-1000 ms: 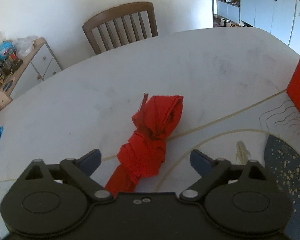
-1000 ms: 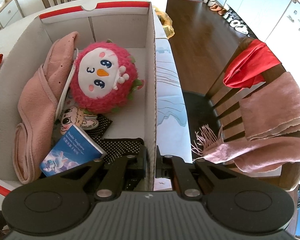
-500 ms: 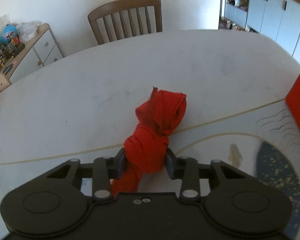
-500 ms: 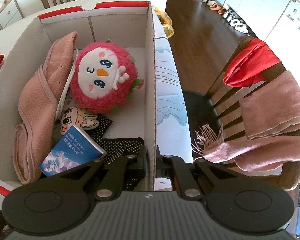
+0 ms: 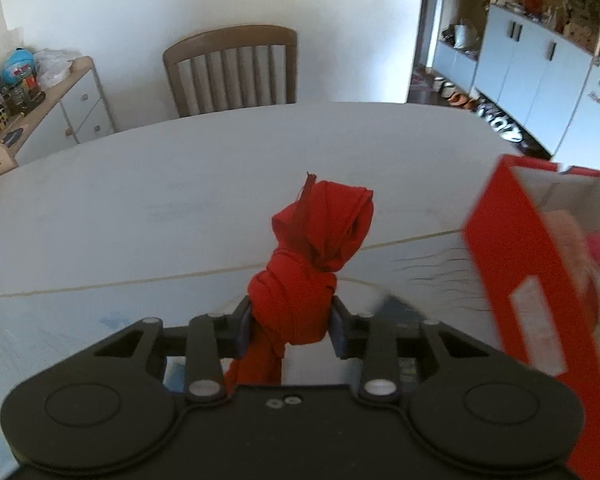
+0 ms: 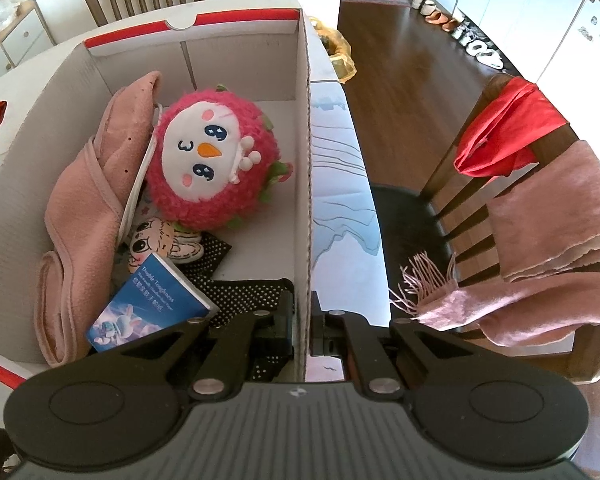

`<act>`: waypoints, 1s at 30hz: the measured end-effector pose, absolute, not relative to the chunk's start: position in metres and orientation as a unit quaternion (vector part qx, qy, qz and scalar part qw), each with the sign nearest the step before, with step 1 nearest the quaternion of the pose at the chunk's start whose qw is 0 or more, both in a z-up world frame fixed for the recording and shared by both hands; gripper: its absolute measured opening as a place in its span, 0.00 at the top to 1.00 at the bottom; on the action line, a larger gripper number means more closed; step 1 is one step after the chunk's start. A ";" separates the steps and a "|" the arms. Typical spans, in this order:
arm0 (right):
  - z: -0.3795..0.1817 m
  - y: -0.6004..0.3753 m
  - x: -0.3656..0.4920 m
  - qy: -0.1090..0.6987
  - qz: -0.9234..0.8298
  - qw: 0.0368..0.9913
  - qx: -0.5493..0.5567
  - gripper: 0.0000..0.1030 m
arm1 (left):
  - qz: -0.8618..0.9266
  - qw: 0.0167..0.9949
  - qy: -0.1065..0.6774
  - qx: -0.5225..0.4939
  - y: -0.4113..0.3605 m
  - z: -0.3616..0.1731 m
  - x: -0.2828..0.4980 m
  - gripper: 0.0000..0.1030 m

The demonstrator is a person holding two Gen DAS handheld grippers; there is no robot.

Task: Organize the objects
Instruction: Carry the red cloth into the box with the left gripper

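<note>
Wooden chair (image 5: 236, 70) behind white table (image 5: 180, 184), sideboard (image 5: 56, 108), scarf-draped chair (image 6: 540, 216), wooden floor (image 6: 412, 40)

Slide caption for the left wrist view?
Left hand-held gripper grips knotted red cloth near red box.

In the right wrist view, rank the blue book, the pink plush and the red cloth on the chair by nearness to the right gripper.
1. Blue book, in the box, left of the right gripper.
2. Pink plush, deeper in the box.
3. Red cloth, on the chair back, far right.
</note>
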State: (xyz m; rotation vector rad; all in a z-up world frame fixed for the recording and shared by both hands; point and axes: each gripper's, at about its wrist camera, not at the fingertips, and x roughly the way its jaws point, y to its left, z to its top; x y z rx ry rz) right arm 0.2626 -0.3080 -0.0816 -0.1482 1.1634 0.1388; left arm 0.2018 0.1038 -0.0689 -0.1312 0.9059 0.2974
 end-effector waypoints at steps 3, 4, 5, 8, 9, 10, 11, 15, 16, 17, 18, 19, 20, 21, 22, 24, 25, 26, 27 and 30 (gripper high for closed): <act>-0.081 -0.309 0.262 0.546 0.069 0.832 -0.068 0.94 | 0.129 0.889 0.432 -0.082 0.091 -0.059 0.199 0.66; -0.081 -0.309 0.262 0.546 0.070 0.832 -0.068 0.94 | 0.124 0.890 0.431 -0.088 0.085 -0.056 0.198 0.66; -0.081 -0.309 0.262 0.545 0.072 0.833 -0.069 0.94 | 0.118 0.891 0.429 -0.092 0.079 -0.054 0.195 0.66; -0.081 -0.310 0.262 0.544 0.076 0.833 -0.068 0.94 | 0.103 0.895 0.422 -0.098 0.061 -0.045 0.193 0.66; -0.081 -0.311 0.262 0.543 0.077 0.833 -0.068 0.94 | 0.101 0.897 0.418 -0.099 0.054 -0.042 0.192 0.66; -0.081 -0.311 0.262 0.543 0.079 0.834 -0.068 0.94 | 0.098 0.900 0.414 -0.099 0.046 -0.039 0.191 0.66; -0.081 -0.312 0.262 0.541 0.080 0.834 -0.068 0.94 | 0.093 0.902 0.410 -0.102 0.039 -0.035 0.190 0.66; -0.079 -0.312 0.261 0.537 0.085 0.836 -0.070 0.94 | 0.066 0.909 0.397 -0.109 0.006 -0.022 0.190 0.66; -0.079 -0.312 0.261 0.536 0.086 0.837 -0.070 0.94 | 0.060 0.910 0.395 -0.110 0.000 -0.020 0.190 0.66; -0.079 -0.313 0.261 0.536 0.087 0.837 -0.070 0.94 | 0.053 0.911 0.394 -0.111 -0.006 -0.017 0.192 0.66; -0.080 -0.313 0.261 0.536 0.088 0.837 -0.071 0.94 | 0.043 0.911 0.394 -0.113 -0.013 -0.014 0.194 0.66; -0.079 -0.313 0.261 0.535 0.089 0.837 -0.071 0.94 | 0.037 0.911 0.394 -0.113 -0.018 -0.012 0.195 0.66; -0.079 -0.313 0.261 0.535 0.090 0.837 -0.072 0.94 | 0.029 0.911 0.395 -0.113 -0.023 -0.011 0.198 0.66; -0.079 -0.314 0.260 0.534 0.092 0.837 -0.072 0.94 | 0.023 0.910 0.397 -0.115 -0.028 -0.009 0.201 0.66; -0.079 -0.314 0.260 0.534 0.093 0.837 -0.073 0.94 | 0.016 0.909 0.399 -0.118 -0.034 -0.007 0.202 0.66; -0.078 -0.315 0.260 0.532 0.095 0.838 -0.074 0.94 | 0.002 0.906 0.406 -0.121 -0.045 -0.006 0.206 0.66; -0.078 -0.315 0.260 0.532 0.096 0.838 -0.074 0.94 | -0.003 0.905 0.409 -0.121 -0.050 -0.006 0.206 0.66; -0.078 -0.315 0.259 0.531 0.098 0.838 -0.074 0.94 | -0.007 0.903 0.413 -0.122 -0.053 -0.007 0.211 0.66; -0.078 -0.315 0.259 0.531 0.099 0.838 -0.075 0.94 | -0.013 0.900 0.418 -0.124 -0.056 -0.008 0.215 0.66; -0.077 -0.316 0.258 0.529 0.103 0.839 -0.076 0.94 | -0.024 0.895 0.428 -0.126 -0.067 -0.011 0.224 0.66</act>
